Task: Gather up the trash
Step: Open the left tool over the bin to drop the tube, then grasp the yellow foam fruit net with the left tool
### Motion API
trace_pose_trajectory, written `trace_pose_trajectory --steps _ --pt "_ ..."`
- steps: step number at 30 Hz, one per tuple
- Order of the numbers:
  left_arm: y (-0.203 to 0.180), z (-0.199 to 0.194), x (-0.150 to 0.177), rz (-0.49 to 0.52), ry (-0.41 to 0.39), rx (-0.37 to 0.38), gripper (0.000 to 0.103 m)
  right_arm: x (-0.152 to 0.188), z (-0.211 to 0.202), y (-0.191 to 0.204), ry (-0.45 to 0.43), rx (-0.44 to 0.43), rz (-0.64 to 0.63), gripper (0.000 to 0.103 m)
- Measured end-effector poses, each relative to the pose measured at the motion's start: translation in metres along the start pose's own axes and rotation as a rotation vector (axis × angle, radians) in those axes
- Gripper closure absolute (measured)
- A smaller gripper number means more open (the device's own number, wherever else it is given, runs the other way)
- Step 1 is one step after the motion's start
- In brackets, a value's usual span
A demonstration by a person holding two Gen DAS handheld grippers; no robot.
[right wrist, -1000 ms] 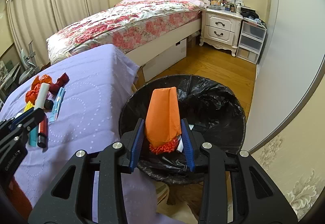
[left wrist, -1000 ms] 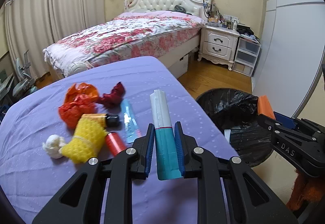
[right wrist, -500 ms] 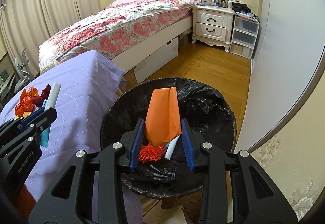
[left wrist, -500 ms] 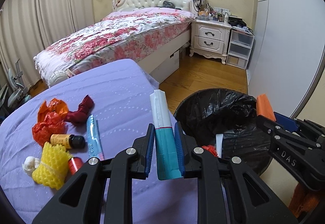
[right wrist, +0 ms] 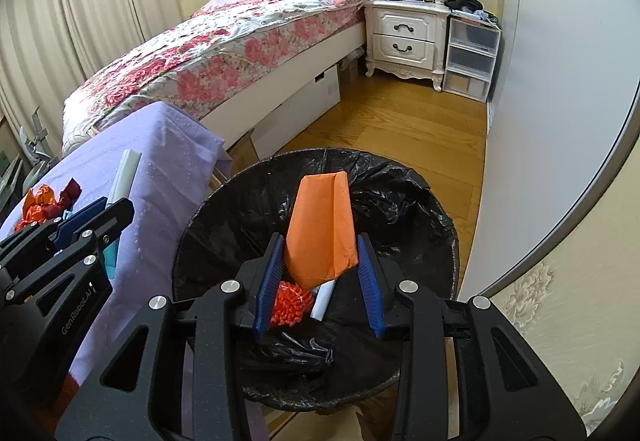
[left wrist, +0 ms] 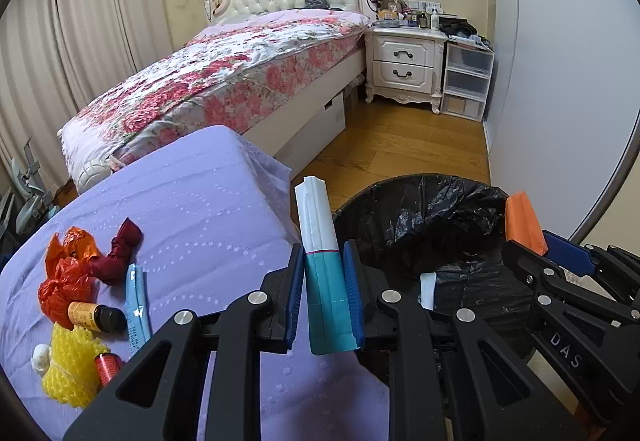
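Left claw clamped on a white-teal tube, held over the counter's right edge, just beside the bin. Right claw clamped on an orange pack above the bin's opening (red mesh lies inside). Other scraps sit near the counter's left edge.

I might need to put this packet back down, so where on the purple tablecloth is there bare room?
The purple tablecloth lies bare from the far edge near the bed to the corner beside the trash bin. The near left is crowded: orange bag, brown bottle, yellow foam net.
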State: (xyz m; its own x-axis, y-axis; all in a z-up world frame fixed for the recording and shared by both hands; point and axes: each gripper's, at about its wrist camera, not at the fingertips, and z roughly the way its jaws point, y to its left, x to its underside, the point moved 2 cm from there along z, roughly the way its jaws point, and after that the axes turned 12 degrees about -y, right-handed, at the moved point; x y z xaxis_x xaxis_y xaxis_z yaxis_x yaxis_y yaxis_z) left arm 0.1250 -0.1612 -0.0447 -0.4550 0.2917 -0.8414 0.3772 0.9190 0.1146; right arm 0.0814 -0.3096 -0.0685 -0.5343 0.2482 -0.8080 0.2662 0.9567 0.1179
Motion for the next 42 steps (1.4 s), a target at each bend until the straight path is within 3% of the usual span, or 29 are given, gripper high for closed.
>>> trace_pose_trajectory --steps 3,5,6,9,13,28,42 --pt "-0.004 0.006 0.001 0.012 0.012 0.004 0.078 0.001 0.003 -0.001 0.000 0.011 -0.005 0.064" --pt "-0.005 0.008 0.002 0.017 0.017 -0.004 0.063 0.002 0.003 -0.003 -0.002 0.018 0.000 0.058" --pt "-0.005 0.009 0.002 0.017 0.015 -0.012 0.050 0.002 0.003 -0.004 -0.002 0.022 0.003 0.058" --pt "-0.004 0.008 0.001 0.013 0.011 -0.015 0.047 0.001 0.003 -0.007 -0.003 0.032 0.006 0.058" --pt "-0.004 0.007 0.000 0.009 0.003 -0.021 0.034 0.001 0.001 -0.009 -0.007 0.039 0.008 0.057" --pt "0.019 -0.022 0.006 -0.013 -0.008 -0.053 0.032 0.005 -0.008 0.004 -0.002 0.019 -0.019 0.056" --pt "0.117 -0.078 0.038 -0.134 0.000 -0.205 0.032 0.022 -0.031 0.082 0.011 -0.098 -0.131 0.055"
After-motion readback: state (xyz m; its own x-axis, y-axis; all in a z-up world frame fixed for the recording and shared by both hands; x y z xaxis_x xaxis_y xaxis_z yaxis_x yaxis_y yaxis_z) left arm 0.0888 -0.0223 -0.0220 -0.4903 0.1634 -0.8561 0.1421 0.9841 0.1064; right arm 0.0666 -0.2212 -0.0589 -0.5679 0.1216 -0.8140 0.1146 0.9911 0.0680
